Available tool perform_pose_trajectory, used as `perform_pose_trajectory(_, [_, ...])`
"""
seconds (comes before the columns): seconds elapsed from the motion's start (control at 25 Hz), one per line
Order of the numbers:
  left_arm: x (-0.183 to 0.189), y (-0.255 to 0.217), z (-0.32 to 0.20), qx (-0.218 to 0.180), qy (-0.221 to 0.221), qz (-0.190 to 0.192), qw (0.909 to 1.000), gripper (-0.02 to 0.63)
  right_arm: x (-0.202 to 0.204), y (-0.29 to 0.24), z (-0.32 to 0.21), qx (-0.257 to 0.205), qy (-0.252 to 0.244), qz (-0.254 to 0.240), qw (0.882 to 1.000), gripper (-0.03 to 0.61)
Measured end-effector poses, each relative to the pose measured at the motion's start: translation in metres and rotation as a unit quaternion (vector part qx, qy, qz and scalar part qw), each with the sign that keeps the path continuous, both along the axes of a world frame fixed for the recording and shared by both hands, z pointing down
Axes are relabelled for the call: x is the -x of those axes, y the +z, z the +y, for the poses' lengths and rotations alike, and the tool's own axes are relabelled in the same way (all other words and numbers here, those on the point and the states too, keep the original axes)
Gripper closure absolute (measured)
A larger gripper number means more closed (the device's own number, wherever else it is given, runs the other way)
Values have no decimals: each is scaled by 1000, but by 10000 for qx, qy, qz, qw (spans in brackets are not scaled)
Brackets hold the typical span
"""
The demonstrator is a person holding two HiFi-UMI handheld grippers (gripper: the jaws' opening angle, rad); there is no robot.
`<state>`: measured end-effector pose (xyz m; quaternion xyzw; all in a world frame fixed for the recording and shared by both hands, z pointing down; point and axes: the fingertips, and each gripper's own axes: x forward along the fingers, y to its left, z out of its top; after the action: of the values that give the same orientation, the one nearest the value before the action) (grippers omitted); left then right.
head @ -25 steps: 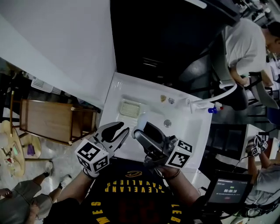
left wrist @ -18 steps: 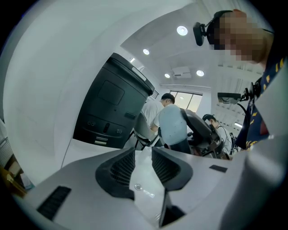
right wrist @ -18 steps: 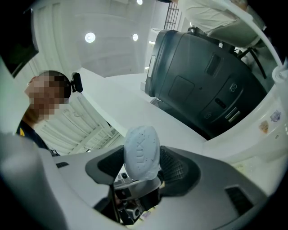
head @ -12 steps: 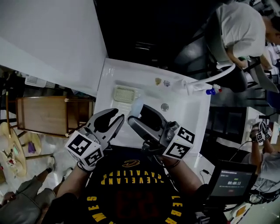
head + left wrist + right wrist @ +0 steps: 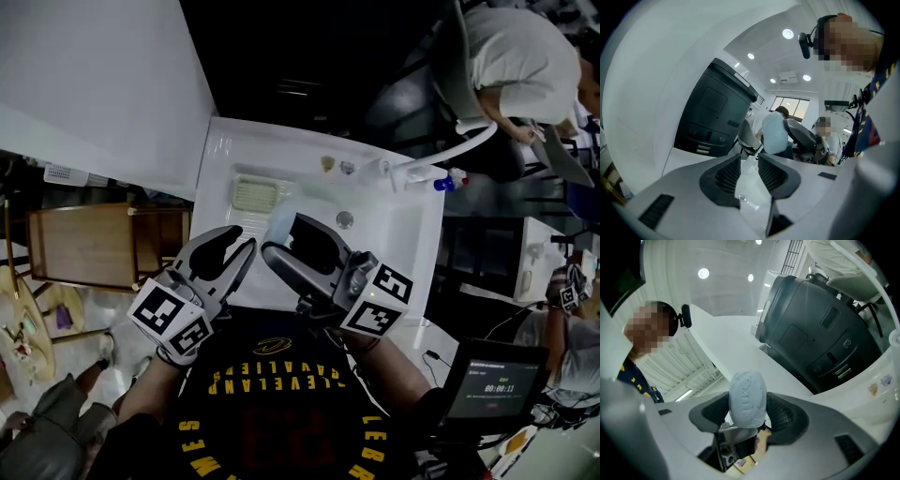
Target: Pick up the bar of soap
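- We look down on a white sink (image 5: 403, 246), its soap dish (image 5: 255, 194) at the far left.
- Our right gripper (image 5: 281, 236) clamps the soap (image 5: 747, 398); our left gripper (image 5: 242, 240), barely parted, holds nothing.
- The pickup looks done; next we lift clear.

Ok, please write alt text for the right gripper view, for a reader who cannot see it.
The right gripper holds a pale oval soap bar between its jaws, standing on end. Behind it are a white wall and a dark grey machine.
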<state>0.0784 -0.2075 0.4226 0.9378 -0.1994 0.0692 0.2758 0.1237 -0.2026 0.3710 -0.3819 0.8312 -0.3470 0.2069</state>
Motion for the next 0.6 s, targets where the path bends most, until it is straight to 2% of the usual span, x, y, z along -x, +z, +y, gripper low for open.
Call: perform_pose_trajectory(0.6, [0, -7, 2, -15, 0, 89, 10000, 489, -1, 2, 0, -5, -8, 19, 10000, 314])
